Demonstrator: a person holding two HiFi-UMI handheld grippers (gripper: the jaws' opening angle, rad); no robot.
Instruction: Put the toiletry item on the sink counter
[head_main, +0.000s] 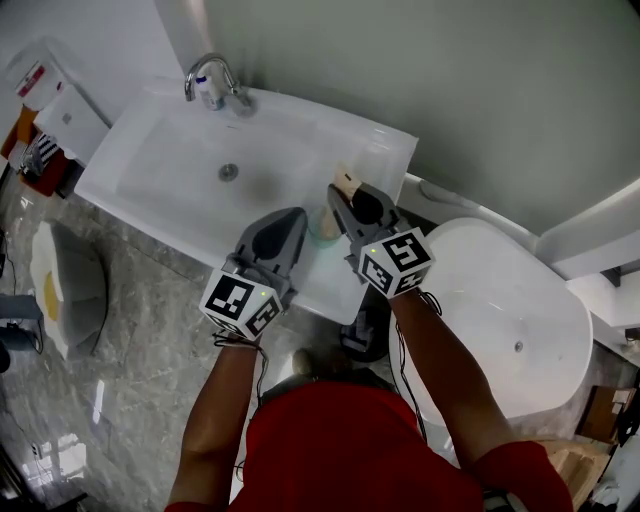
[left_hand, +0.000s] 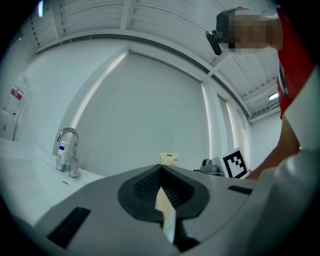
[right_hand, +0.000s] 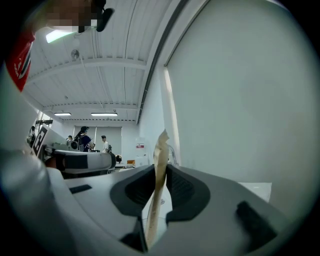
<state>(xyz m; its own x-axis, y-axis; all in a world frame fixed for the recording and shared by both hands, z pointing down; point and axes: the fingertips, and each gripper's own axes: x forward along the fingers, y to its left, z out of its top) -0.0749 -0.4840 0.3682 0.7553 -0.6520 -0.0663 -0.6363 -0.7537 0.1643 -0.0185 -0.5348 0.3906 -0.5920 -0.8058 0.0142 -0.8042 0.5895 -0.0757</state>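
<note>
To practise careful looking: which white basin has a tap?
The rectangular sink on the left, with the chrome tap; the oval basin shows none.

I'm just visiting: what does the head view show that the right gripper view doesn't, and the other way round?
Only the head view shows the bathtub, the drain in the basin and the grey floor. Only the right gripper view shows the right gripper with its jaws pressed on the flat cream package from both sides, and people standing far back in the room. Both show that package, the left gripper and the person's red shirt.
</note>
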